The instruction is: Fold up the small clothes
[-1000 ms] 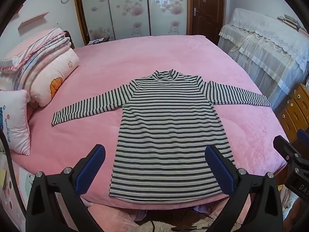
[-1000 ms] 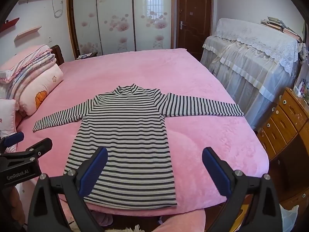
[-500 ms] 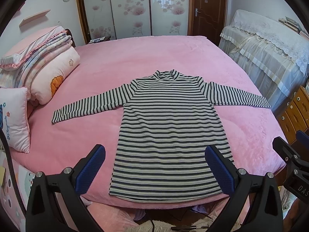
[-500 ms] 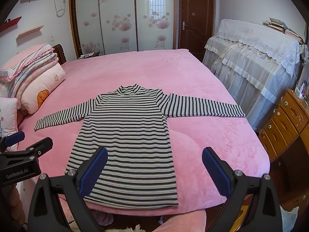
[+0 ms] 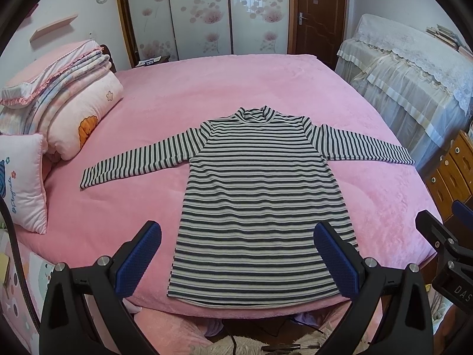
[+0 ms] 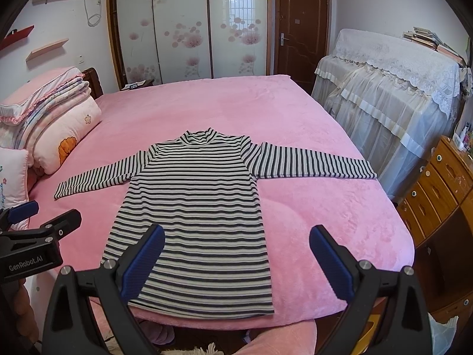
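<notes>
A black-and-white striped long-sleeved top (image 5: 260, 195) lies flat, front up, on the pink bed (image 5: 236, 88), both sleeves spread sideways and its hem at the near edge. It also shows in the right wrist view (image 6: 195, 216). My left gripper (image 5: 238, 257) is open and empty, held above the hem. My right gripper (image 6: 236, 259) is open and empty, above the hem's right part. Each gripper shows at the edge of the other's view: the right one (image 5: 443, 245) and the left one (image 6: 35, 233).
Folded quilts and pillows (image 5: 65, 112) are stacked at the bed's left. A lace-covered cabinet (image 6: 393, 88) and a wooden drawer chest (image 6: 437, 189) stand to the right. Wardrobe doors (image 6: 189, 26) and a door are behind.
Both grippers have risen and tilted slightly, so the top sits a little lower in both views. The top has not moved. Both grippers stay open.
</notes>
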`<action>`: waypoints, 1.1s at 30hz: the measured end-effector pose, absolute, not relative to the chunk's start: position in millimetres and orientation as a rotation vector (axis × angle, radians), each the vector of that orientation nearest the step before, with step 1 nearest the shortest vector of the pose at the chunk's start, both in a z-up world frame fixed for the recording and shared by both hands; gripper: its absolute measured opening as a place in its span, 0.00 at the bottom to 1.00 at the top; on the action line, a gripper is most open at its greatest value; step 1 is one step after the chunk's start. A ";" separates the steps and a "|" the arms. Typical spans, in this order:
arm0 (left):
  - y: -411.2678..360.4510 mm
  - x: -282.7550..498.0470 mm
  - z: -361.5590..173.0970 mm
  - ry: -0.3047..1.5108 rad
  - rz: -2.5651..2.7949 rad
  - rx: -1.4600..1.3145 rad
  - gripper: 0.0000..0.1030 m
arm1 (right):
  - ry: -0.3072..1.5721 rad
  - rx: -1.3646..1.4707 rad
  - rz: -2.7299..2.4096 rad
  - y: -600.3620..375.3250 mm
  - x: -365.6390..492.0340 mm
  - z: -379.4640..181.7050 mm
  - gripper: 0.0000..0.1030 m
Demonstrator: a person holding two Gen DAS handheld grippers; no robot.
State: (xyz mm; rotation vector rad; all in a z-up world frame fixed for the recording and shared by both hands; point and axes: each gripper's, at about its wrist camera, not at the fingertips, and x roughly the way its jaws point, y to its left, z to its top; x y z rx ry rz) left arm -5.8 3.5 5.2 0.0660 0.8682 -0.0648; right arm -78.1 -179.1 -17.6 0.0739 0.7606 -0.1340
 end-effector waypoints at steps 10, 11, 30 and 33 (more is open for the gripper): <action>7.6 -9.9 7.0 0.854 -0.056 0.054 0.99 | 0.757 0.068 -0.123 -176.7 -81.7 -17.6 0.96; 8.2 -10.4 7.6 0.851 -0.054 0.052 0.99 | 0.756 0.067 -0.121 -177.4 -81.8 -17.4 0.96; 6.4 -23.9 22.0 0.772 -0.072 0.014 0.99 | 0.710 0.005 -0.136 -179.3 -90.2 -7.4 0.96; 3.8 -26.8 23.2 0.766 -0.067 0.019 0.99 | 0.699 0.002 -0.125 -180.4 -91.6 -4.9 0.96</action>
